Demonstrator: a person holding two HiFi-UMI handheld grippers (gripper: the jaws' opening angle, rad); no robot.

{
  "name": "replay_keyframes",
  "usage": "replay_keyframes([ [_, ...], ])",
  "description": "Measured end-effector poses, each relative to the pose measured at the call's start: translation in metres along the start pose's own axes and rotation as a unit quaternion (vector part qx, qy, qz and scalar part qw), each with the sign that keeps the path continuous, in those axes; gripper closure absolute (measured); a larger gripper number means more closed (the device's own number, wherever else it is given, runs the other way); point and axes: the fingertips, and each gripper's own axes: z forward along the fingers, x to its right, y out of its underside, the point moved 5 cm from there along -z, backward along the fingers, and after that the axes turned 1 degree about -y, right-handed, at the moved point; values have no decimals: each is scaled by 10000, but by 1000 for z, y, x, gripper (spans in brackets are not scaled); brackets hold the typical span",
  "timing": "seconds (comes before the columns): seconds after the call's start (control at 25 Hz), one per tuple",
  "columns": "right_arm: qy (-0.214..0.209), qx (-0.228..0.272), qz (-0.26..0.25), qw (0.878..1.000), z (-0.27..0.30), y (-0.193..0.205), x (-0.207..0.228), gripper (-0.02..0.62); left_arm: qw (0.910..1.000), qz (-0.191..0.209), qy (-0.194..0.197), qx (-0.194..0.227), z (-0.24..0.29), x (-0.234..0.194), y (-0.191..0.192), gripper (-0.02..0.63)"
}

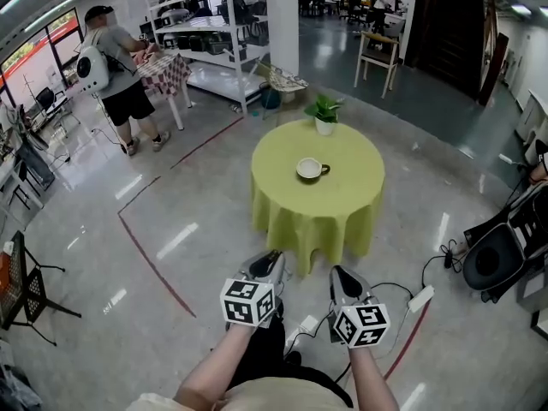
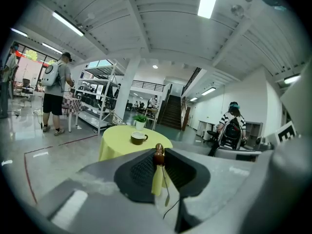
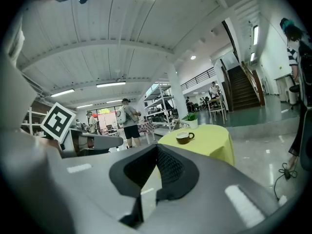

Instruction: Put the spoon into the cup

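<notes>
**Left to right, head view.** The left gripper (image 1: 272, 257) has its jaws closed on the spoon (image 2: 159, 156). It pinches the spoon just below the brown handle knob, and the thin stem hangs down between the pads.

Ahead of both grippers and well apart from them is a round worktop (image 1: 342, 208) under a yellow cloth. The cup (image 1: 310, 169) stands upright near its middle, with its handle to the right. A potted plant (image 1: 324, 114) sits at the far edge.

The right gripper (image 1: 337, 272) has its jaws together with nothing between them.

**Step in hand (judged):** carrying the spoon to the worktop; the task has barely begun.

**To do this step well:**
- Hold the pinch firm so the hanging stem does not swing or slip.
- Bring the left gripper above the cup's mouth.
- Lower the stem's free end inside the rim before letting go.
- Stay clear of the plant.
- The empty right gripper could steady the cup.
</notes>
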Motion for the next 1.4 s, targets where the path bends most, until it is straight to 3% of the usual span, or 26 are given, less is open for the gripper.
replay_keyframes([
  [1.4,643,-242,483,9965,204,-34,98,594,9977,-122,522,-407,217,-118,-73,551],
])
